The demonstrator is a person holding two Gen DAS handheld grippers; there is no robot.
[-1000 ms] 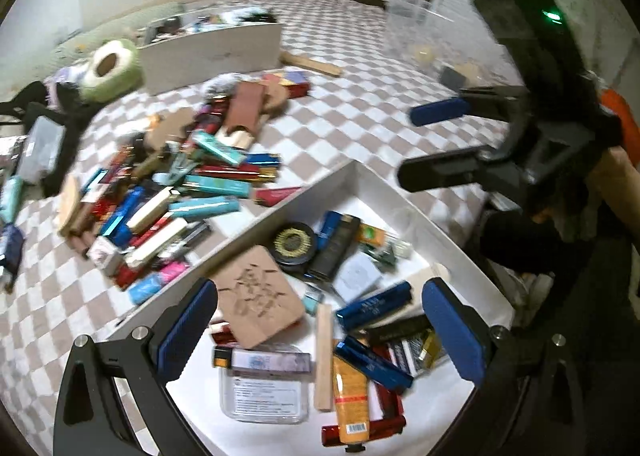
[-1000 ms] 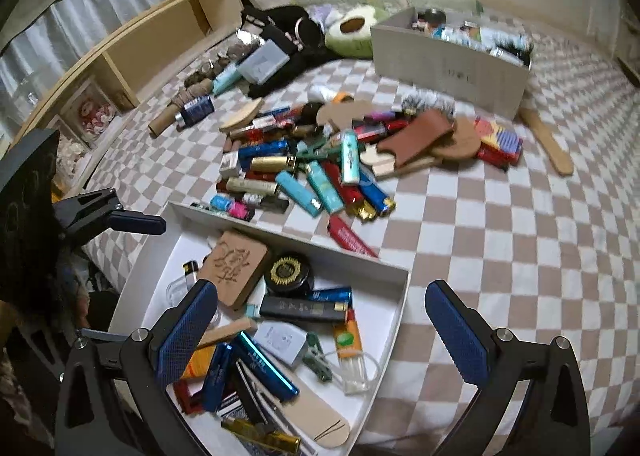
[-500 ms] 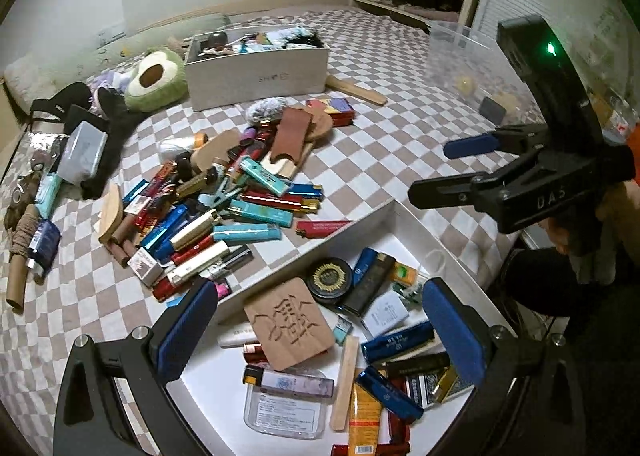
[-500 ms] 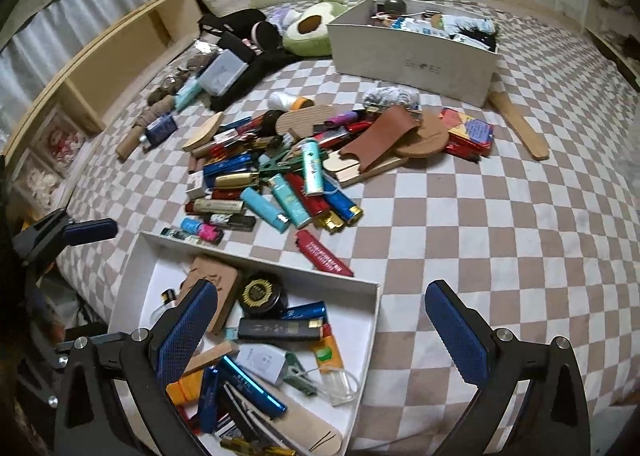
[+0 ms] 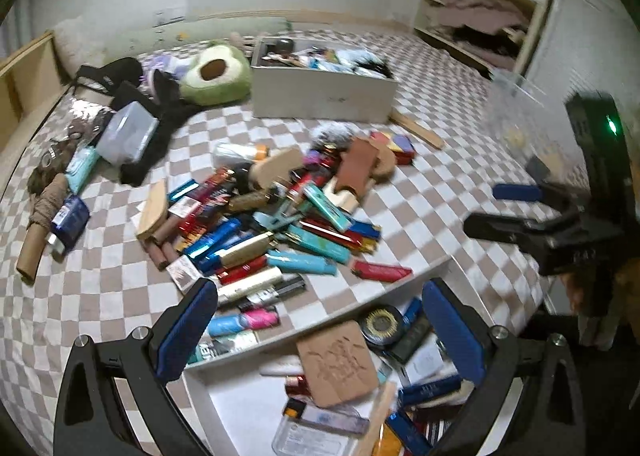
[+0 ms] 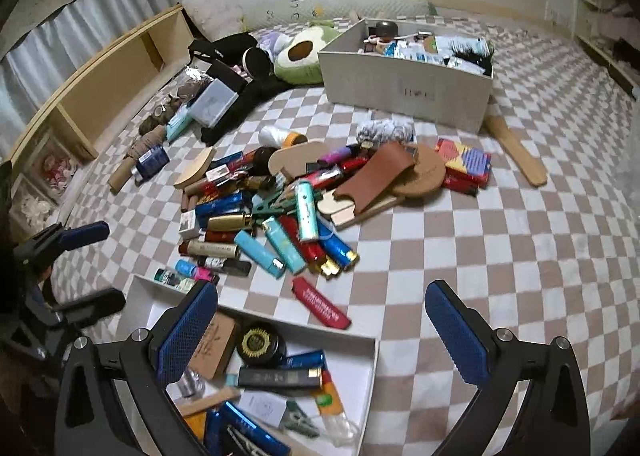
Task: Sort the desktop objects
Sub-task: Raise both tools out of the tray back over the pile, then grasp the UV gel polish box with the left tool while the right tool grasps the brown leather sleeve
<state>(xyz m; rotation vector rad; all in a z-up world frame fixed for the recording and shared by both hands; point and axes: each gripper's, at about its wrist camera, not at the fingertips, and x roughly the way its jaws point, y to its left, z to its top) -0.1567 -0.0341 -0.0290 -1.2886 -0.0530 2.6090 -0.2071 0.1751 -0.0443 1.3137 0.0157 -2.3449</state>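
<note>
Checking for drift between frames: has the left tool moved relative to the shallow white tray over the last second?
Yes. The left tool has pulled back from the shallow white tray, whose far rim now sits between its open fingers, and it faces the pile.

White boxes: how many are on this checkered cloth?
2. A deep white box, full of things, stands on the far side behind the loose pile. A shallow white box lies nearest the camera, its near end cut off by the frame.

Matt checkered cloth [image 6: 500, 256], glossy plastic lighters [image 6: 284, 244], smooth wooden paddle [image 6: 516, 155], matt white cardboard box [image 6: 408, 91]
</note>
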